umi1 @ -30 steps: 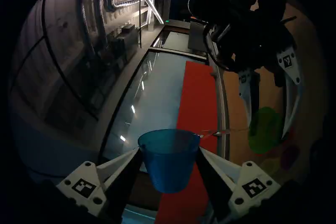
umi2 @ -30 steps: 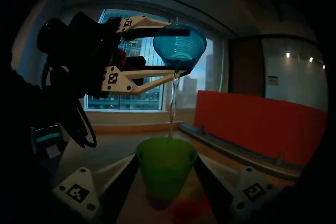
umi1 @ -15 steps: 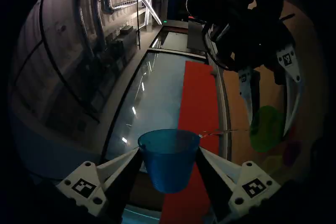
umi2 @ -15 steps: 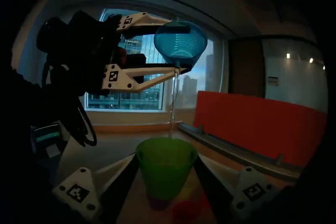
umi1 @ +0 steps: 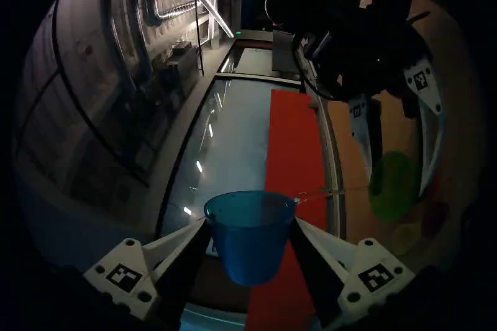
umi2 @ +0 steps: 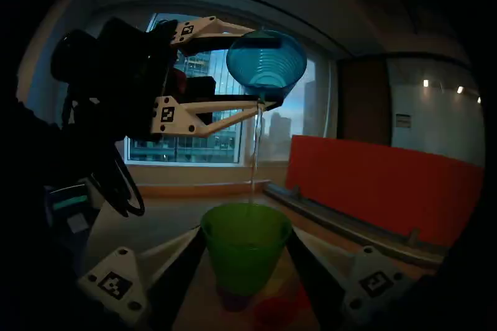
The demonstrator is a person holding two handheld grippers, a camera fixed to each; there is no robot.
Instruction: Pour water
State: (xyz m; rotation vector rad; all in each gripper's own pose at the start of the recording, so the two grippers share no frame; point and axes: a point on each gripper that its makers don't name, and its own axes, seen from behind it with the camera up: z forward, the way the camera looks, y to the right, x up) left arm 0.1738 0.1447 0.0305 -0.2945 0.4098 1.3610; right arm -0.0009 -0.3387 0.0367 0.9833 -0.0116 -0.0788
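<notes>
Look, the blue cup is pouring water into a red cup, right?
Not quite. The blue cup is pouring water into a green cup, not a red one. The right gripper view shows the thin stream falling from the tilted blue cup into the green cup below.

Two grippers: left gripper (umi1: 249, 224), right gripper (umi2: 245, 235). Two cups: blue cup (umi1: 250, 247), green cup (umi2: 245, 256). One water stream (umi2: 255, 157). One red panel (umi2: 385, 182).

Blue cup (umi2: 266, 64) overhead — red panel (umi2: 385, 182) alongside
</notes>
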